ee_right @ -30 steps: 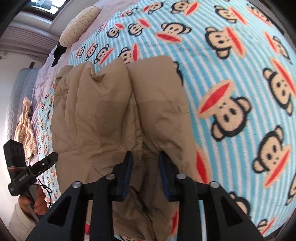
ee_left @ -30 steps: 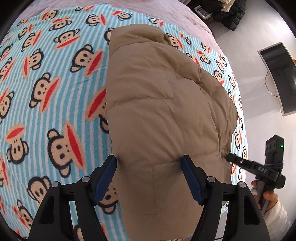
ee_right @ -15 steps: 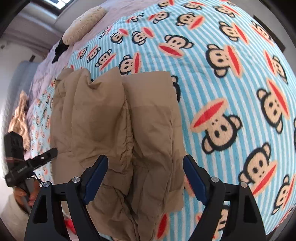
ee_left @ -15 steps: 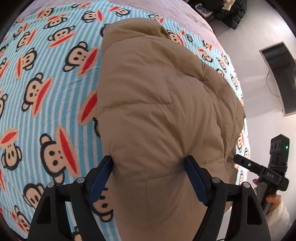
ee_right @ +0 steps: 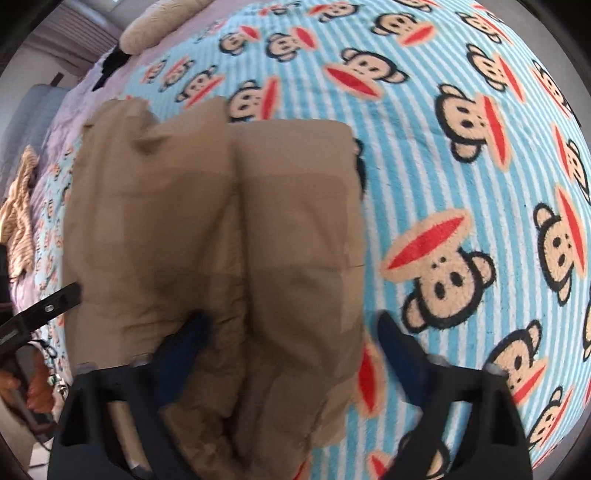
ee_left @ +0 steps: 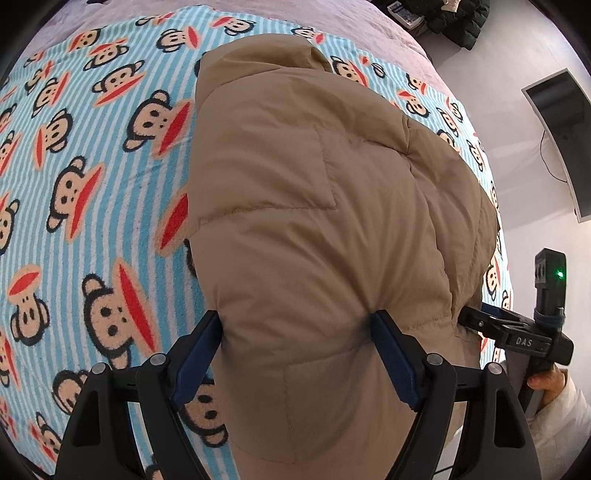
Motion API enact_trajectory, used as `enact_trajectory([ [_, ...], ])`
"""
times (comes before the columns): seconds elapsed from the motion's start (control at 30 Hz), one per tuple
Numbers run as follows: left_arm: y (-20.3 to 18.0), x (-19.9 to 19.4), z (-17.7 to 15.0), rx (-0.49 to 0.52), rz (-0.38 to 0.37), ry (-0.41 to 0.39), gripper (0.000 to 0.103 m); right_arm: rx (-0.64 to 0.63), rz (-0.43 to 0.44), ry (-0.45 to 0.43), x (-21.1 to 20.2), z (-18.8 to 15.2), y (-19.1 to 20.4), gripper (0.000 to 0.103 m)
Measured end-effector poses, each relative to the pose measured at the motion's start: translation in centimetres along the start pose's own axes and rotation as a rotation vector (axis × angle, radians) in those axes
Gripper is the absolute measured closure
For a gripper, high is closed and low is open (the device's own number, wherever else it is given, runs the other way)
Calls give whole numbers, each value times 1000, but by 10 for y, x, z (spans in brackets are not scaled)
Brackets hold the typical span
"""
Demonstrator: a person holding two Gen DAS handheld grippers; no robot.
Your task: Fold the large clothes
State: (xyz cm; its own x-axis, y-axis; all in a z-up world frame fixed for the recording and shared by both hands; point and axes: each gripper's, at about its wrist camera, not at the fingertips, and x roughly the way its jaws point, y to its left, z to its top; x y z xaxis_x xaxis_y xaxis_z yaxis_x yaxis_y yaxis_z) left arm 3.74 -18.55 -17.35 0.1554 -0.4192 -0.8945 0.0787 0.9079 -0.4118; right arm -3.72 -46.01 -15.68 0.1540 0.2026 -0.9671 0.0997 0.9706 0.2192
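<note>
A tan puffer jacket lies folded into a thick bundle on a bed with a blue striped monkey-print blanket. My left gripper is open, its blue pads on either side of the bundle's near end. My right gripper is open wide above the other end of the jacket, where two folded halves meet in a crease. The right gripper also shows in the left wrist view at the jacket's far right edge.
A beige cushion lies at the head of the bed. A striped cloth hangs at the left. Dark clothing and a monitor stand beyond the bed on the floor side.
My right gripper has opened and let go of the jacket fold, then stayed wide open. My left gripper has moved closer over the bundle, still open.
</note>
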Motion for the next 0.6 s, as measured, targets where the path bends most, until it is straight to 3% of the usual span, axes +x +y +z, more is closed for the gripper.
enact_trajectory([
  [0.17, 2, 2, 2, 4, -1, 1, 18, 32, 100, 21, 6, 6, -8, 0],
  [0.27, 11, -1, 7, 19, -41, 3, 18, 69, 192, 50, 13, 10, -17, 0],
  [0.4, 42, 5, 16, -61, -182, 33, 17, 83, 275, 73, 20, 12, -23, 0],
  [0.5, 60, 22, 19, -112, -298, 67, 13, 72, 322, 85, 28, 16, -24, 0],
  [0.6, 65, 36, 19, -131, -369, 87, 7, 60, 400, 103, 38, 20, -21, 0],
])
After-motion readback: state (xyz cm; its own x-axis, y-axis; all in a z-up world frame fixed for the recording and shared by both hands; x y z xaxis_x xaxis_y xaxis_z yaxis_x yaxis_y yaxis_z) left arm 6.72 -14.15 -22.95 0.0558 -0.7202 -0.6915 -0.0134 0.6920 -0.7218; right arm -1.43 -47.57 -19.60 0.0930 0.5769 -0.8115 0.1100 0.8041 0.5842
